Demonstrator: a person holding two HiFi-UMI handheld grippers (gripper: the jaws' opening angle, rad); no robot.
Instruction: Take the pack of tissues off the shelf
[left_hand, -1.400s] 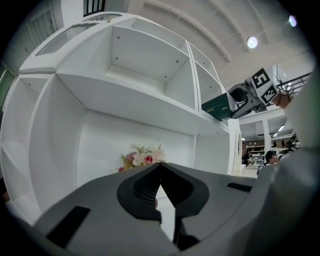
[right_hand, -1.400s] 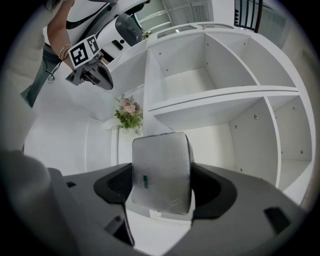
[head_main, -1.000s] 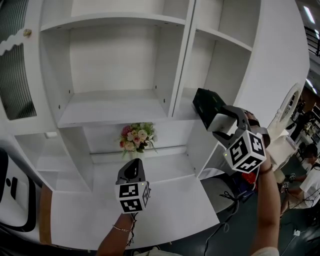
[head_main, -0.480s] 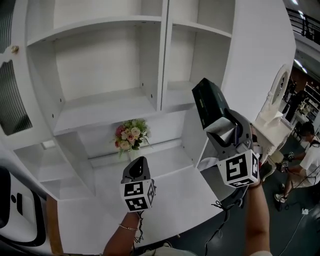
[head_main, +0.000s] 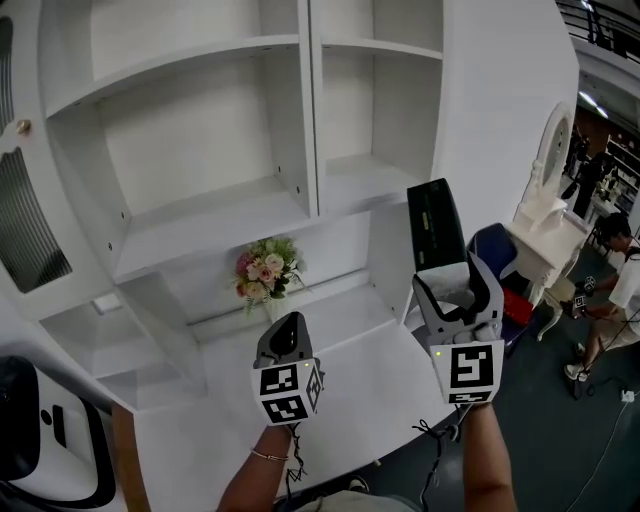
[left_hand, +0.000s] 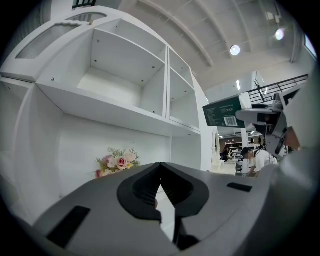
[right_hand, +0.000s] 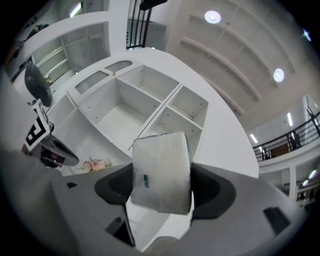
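The right gripper (head_main: 447, 270) clamps the dark pack of tissues (head_main: 434, 220) by one end, jaws set wide, clear of the shelf unit (head_main: 310, 195) beside its side panel. The left gripper (head_main: 284, 338) is closed on nothing. The soft pack may slip out if tilted, or clip that panel.

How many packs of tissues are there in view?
1. The pack is clamped in the right gripper, in front of the shelf's right side. Its visible compartments hold none; some are cut off.
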